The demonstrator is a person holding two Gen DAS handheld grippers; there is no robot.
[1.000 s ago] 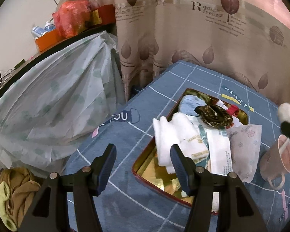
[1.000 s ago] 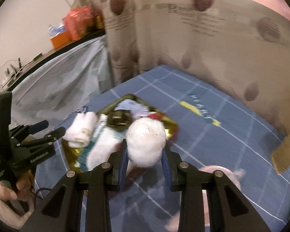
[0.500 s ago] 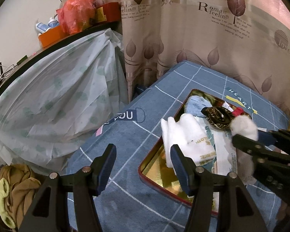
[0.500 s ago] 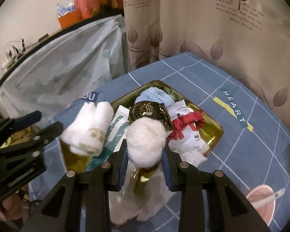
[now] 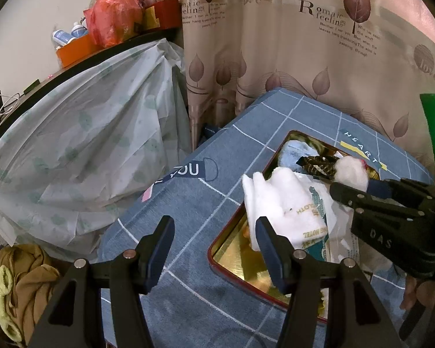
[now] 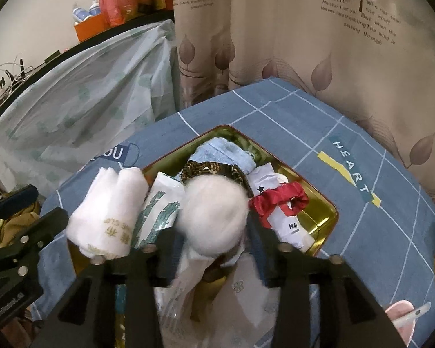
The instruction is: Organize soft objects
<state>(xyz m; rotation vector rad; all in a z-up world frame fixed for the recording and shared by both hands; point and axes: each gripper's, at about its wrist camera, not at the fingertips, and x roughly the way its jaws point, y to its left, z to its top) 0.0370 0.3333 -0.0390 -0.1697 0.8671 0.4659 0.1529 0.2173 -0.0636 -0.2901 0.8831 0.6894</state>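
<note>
1. Curtain [image 6: 319, 43]: beige with a leaf print and lettering, hanging behind the surface.
2. Plastic sheet [image 5: 81, 145]: pale, draped over furniture left of the surface.
3. Surface [image 5: 188, 203]: covered by a blue cloth with a white grid and printed words.
4. Tray [image 6: 327, 211]: gold inside with a red rim, resting on the surface and filled with soft objects.
5. Left hand-held gripper [image 5: 214, 249]: jaws spread with nothing between them, hovering over the near left corner of the tray.
6. Right hand-held gripper [image 6: 214, 246]: jaws opening over the tray; the puff lies between them and the pads stand just clear of its sides.
7. Towel [image 6: 107, 211]: white, rolled, with gold lettering, at the tray's left edge.
8. Puff [image 6: 214, 211]: white and fluffy, in the middle of the tray on top of the other objects.
9. Blue cloth [image 6: 223, 153]: folded at the far end of the tray.
10. Scrunchie [image 6: 211, 171]: dark, patterned, just behind the puff.
11. Red bow [image 6: 278, 200]: right of the puff, on a white packet.
</note>
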